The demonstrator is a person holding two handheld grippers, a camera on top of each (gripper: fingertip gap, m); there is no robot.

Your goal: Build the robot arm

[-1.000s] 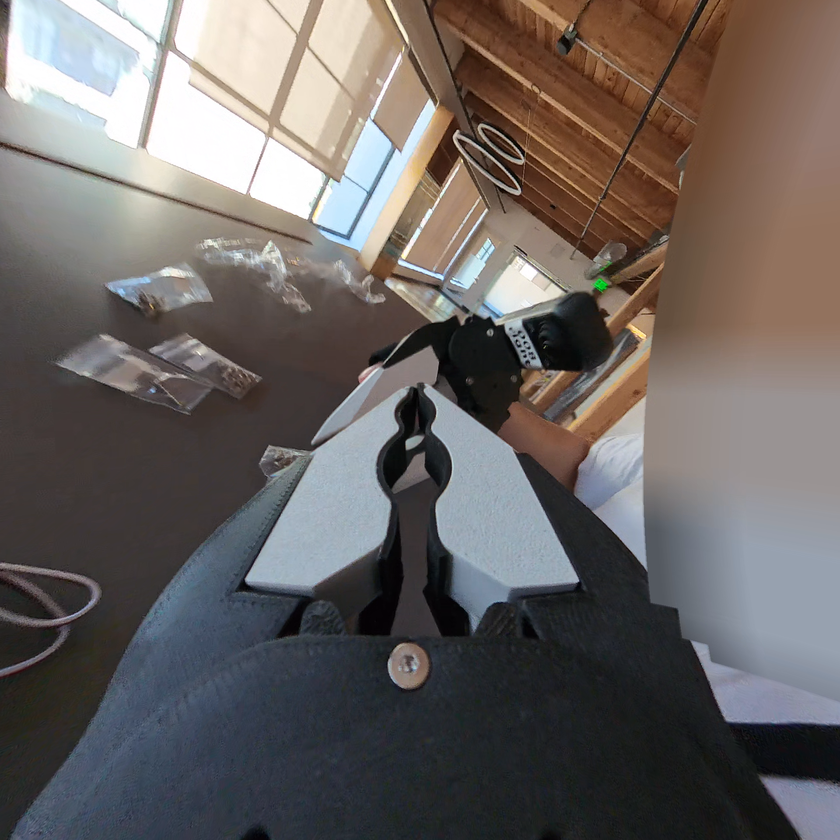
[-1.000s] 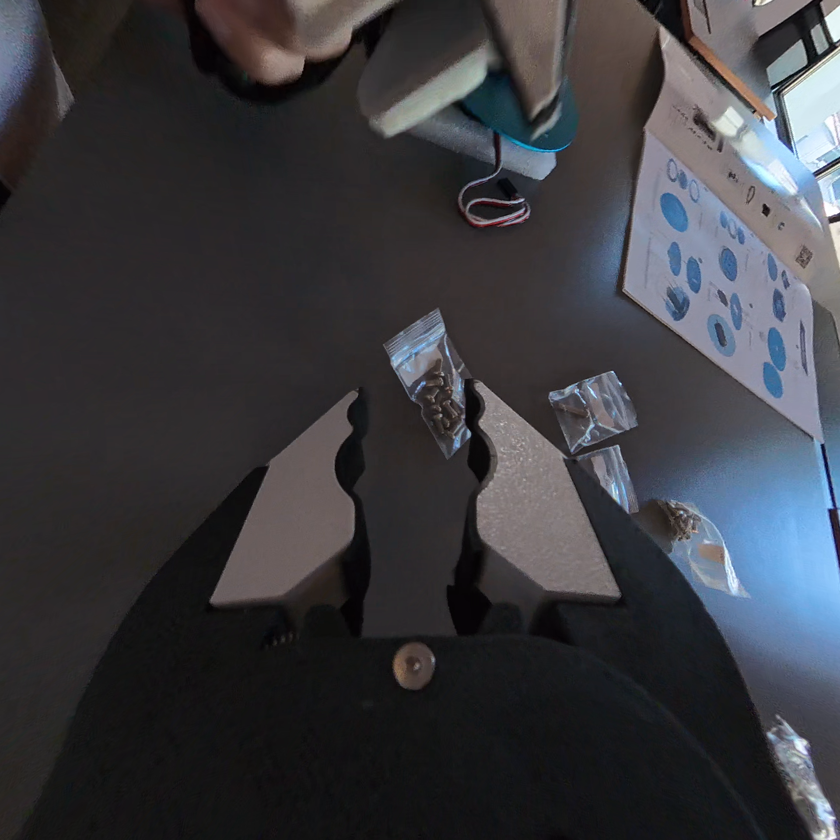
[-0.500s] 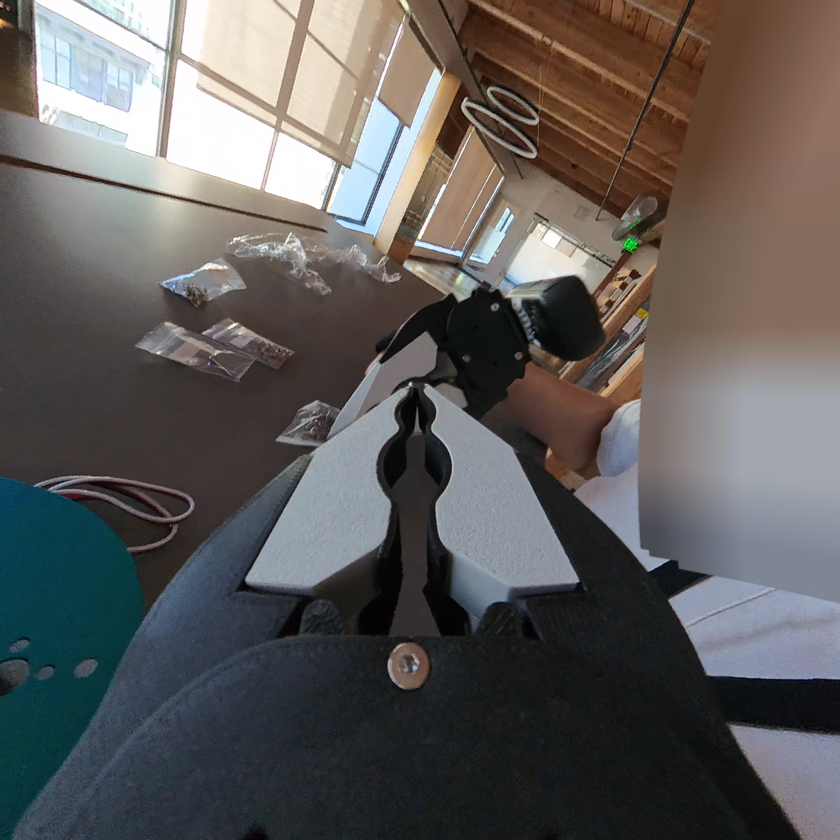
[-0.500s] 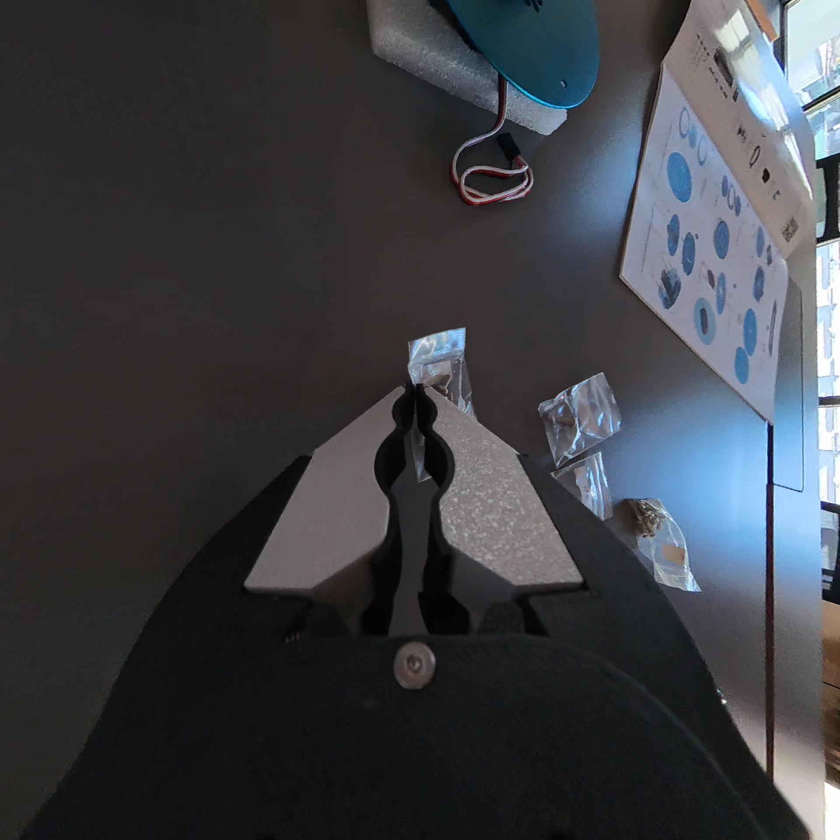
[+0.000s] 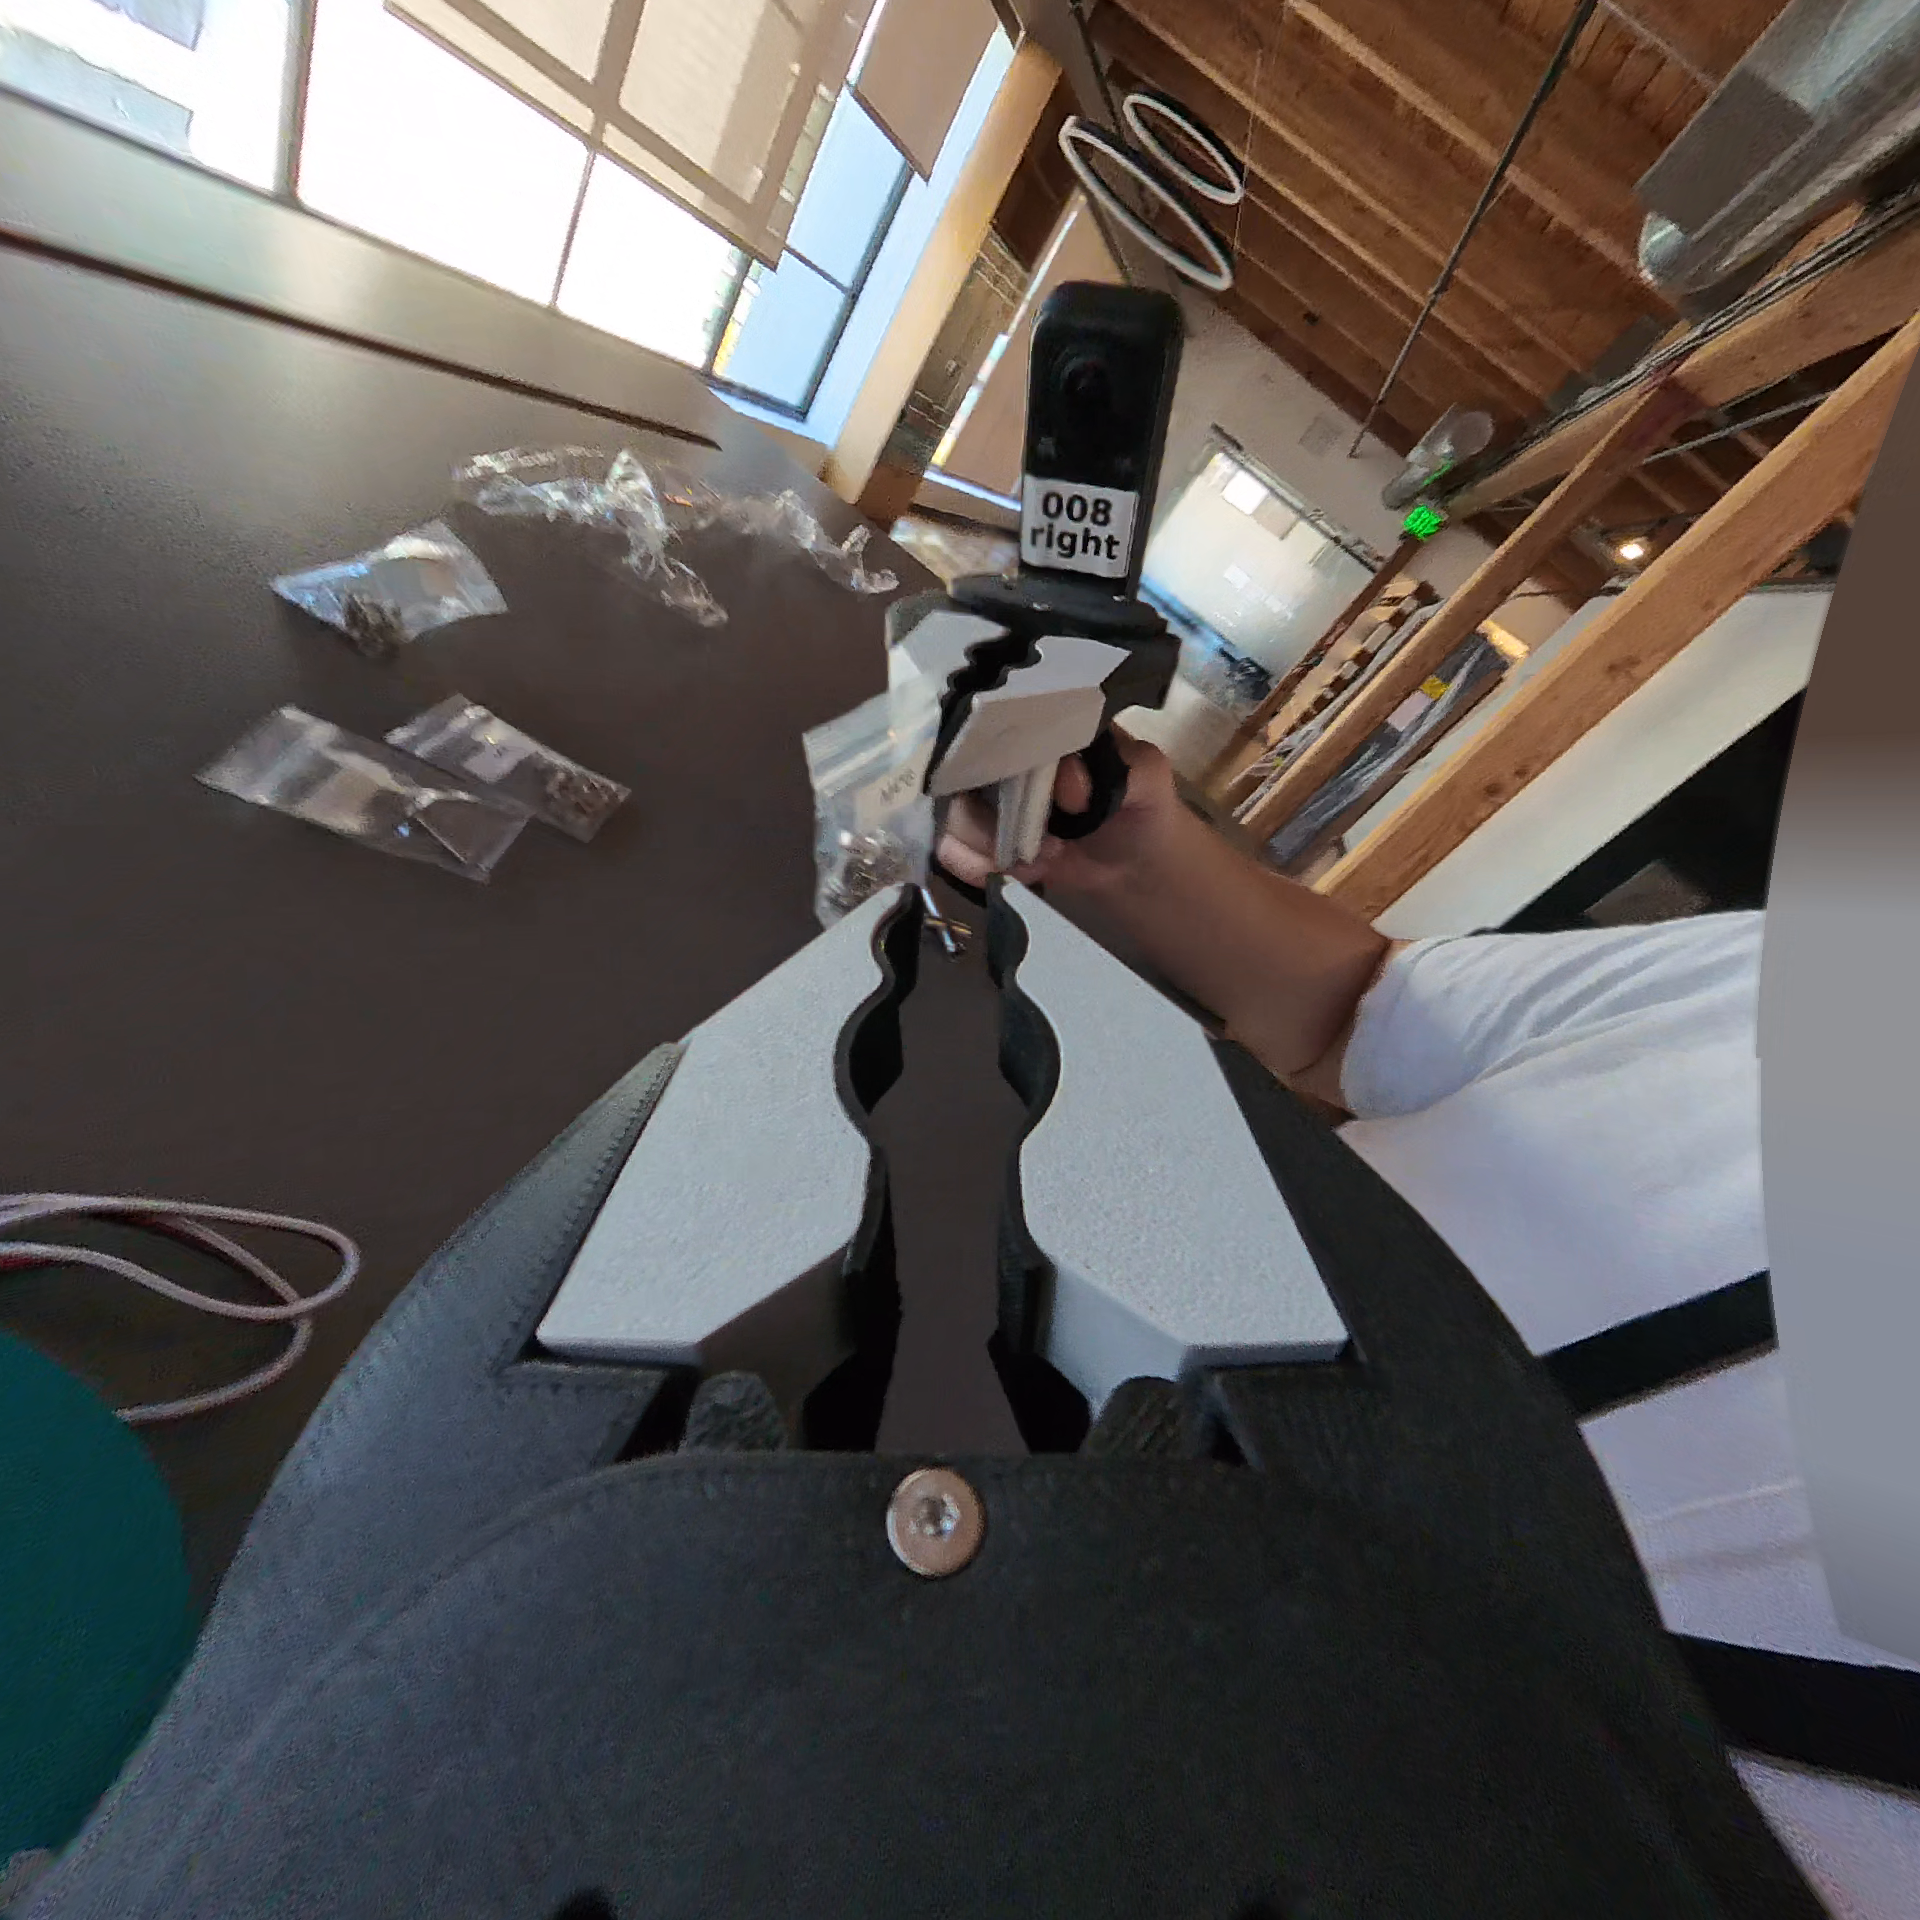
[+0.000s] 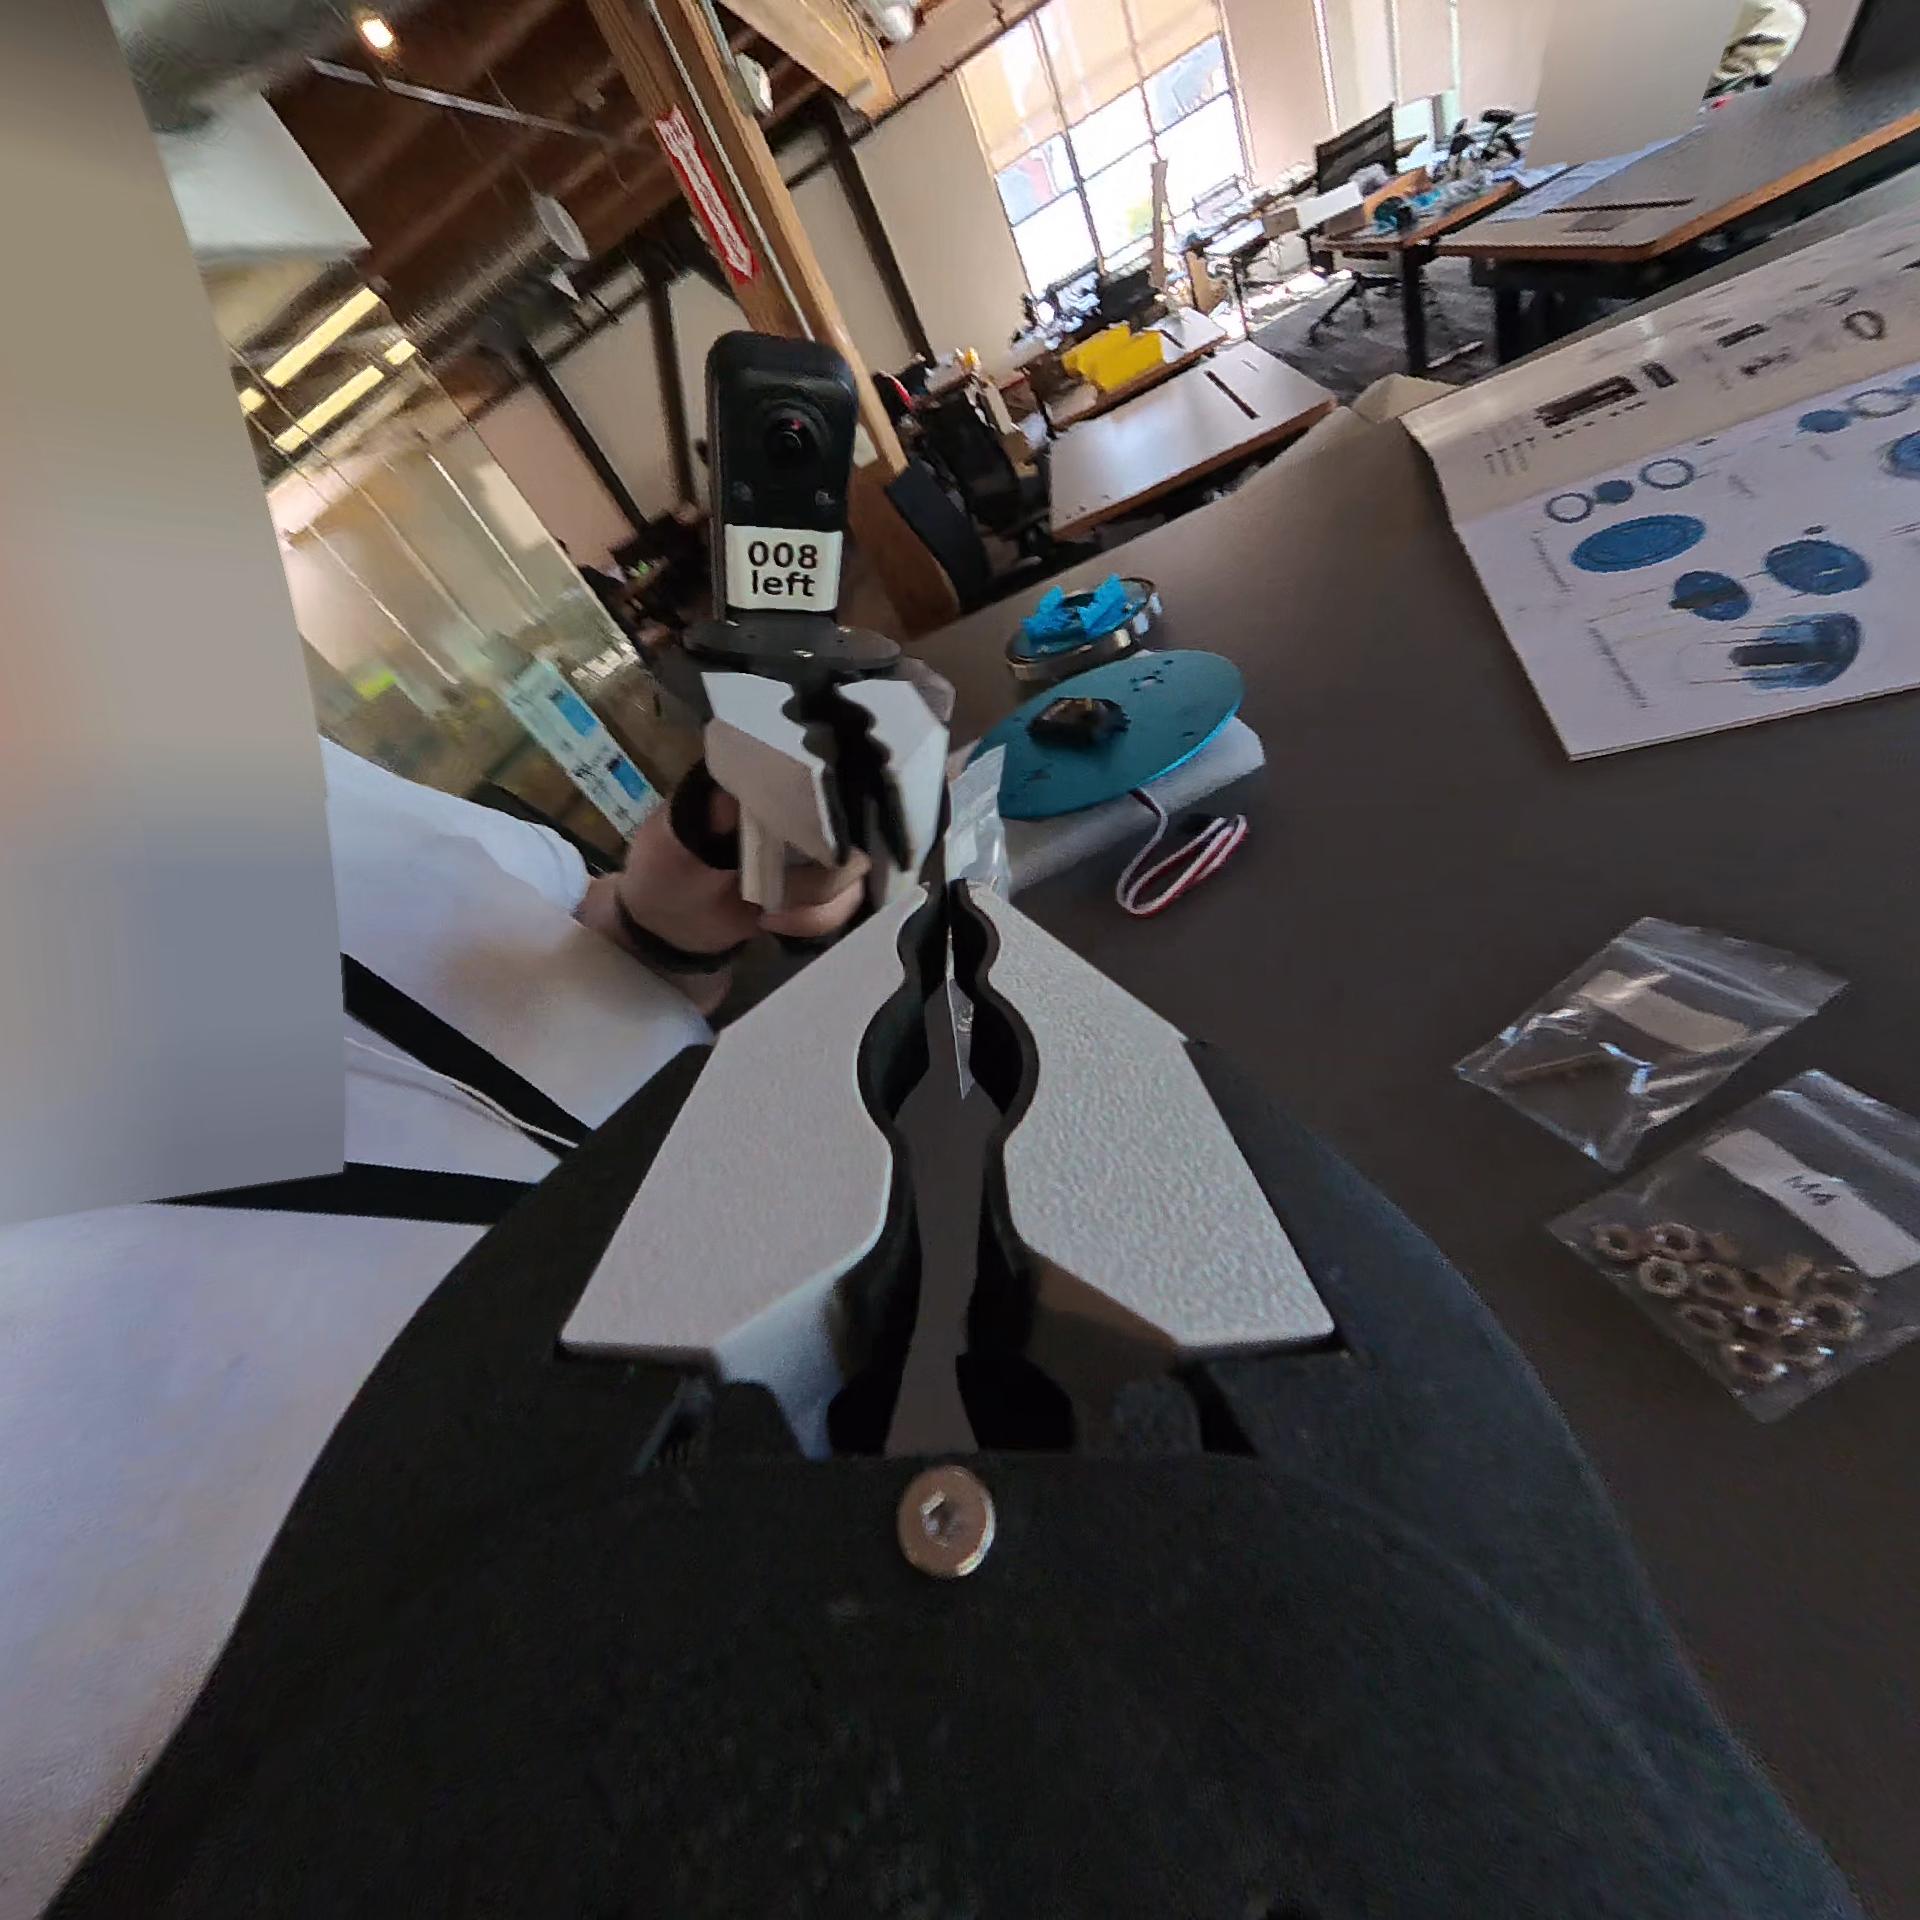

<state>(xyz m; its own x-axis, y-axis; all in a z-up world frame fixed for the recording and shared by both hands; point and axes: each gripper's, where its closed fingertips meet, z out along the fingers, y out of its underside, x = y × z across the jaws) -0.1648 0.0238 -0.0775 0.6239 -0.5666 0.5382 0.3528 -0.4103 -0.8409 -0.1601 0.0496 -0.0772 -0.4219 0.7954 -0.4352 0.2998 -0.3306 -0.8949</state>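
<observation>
While my right gripper (image 6: 948, 906) pinches the edge of a clear bag (image 5: 868, 800) of small metal parts between pressed-together fingertips, my left gripper (image 5: 951, 922) hovers narrowly spread just short of it, where the slick film could slip free under so shallow a pinch.

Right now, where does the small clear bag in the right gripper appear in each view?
Left wrist view: centre, the clear bag hangs from the far right gripper.
Right wrist view: centre, the clear bag is edge-on, pinched at the fingertips.
Shared landmark: red-white cable, lower left in the first, right of centre in the second.
</observation>
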